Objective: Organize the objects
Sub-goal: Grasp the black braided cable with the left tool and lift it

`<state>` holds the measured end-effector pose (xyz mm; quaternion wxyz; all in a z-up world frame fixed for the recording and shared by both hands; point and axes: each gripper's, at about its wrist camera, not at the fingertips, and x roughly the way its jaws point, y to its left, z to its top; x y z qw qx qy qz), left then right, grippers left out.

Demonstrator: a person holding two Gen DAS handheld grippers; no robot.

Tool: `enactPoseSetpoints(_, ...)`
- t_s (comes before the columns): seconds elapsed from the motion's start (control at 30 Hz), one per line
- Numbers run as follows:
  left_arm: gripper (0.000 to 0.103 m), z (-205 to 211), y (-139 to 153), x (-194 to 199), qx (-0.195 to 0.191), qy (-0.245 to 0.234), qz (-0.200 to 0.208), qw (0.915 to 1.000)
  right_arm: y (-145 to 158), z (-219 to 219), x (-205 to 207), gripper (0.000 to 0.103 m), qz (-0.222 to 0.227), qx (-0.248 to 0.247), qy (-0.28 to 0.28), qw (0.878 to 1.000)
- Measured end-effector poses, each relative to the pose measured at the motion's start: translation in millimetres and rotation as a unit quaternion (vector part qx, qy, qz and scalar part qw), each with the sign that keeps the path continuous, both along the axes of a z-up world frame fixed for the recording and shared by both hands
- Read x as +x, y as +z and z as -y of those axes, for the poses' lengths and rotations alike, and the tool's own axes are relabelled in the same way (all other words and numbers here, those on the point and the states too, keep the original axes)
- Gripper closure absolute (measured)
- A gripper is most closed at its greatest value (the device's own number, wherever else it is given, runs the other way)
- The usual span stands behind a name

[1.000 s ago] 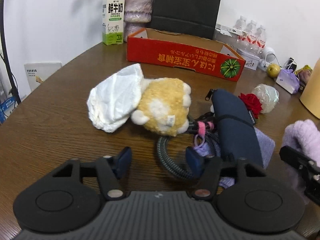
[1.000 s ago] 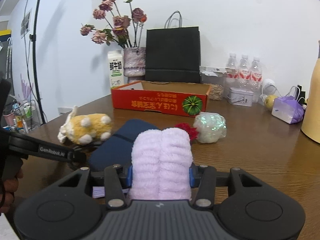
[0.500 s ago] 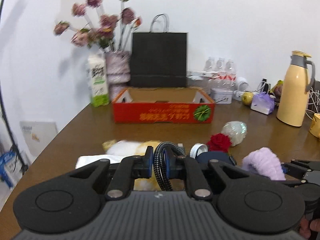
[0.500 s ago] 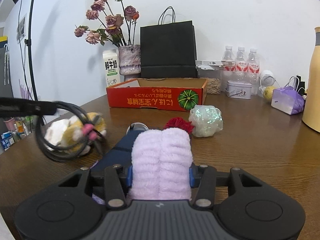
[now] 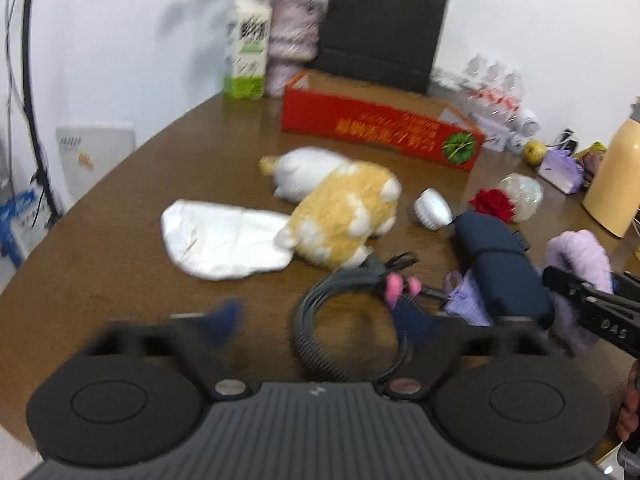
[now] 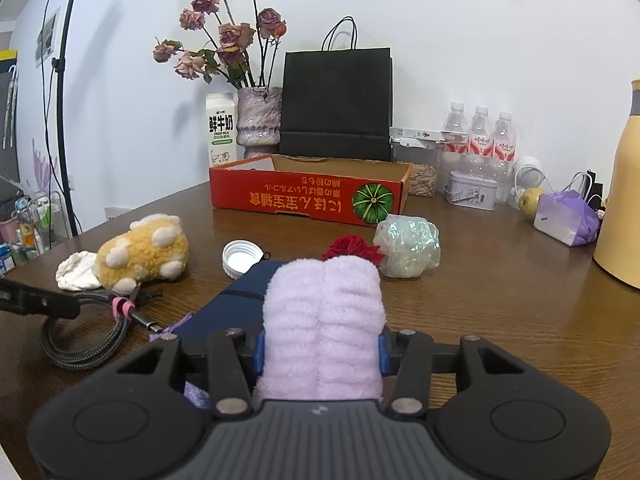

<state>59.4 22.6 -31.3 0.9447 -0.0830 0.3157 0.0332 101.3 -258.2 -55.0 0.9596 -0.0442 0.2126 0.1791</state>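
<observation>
The right tongs (image 6: 320,354) grip a lilac towel (image 6: 322,320) between both pads, held above the near desk (image 6: 500,300). The left tongs (image 5: 320,320) stand wide open (blurred) – the cable (image 5: 340,320) lies coiled between the fingers, touching neither that I can tell. A plush (image 5: 344,212) lies beyond it, the red box (image 6: 308,196) farther back.
</observation>
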Motion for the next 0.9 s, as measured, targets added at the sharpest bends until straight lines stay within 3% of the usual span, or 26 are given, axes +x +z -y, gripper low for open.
enactPoseSetpoints(0.07,0.000,11,3,4,0.011,-0.018,0.008,0.9998,0,0,0,0.057,-0.001,0.000,-0.001,1.000)
enactPoseSetpoints(0.4,0.000,33,-17,36,0.045,-0.065,-0.076,0.9940,-1,5,-4,0.057,-0.011,0.012,0.003,1.000)
enactPoseSetpoints(0.47,0.000,37,-20,37,0.072,-0.069,-0.075,0.9922,-1,4,-3,0.057,-0.013,0.013,0.006,1.000)
enactPoseSetpoints(0.8,0.000,37,-22,33,0.070,-0.066,-0.065,0.9932,-2,4,-1,0.057,-0.019,0.018,0.008,1.000)
enactPoseSetpoints(0.9,0.012,40,-20,30,0.071,-0.059,-0.050,0.9945,-2,5,-1,0.056,-0.021,0.019,0.009,1.000)
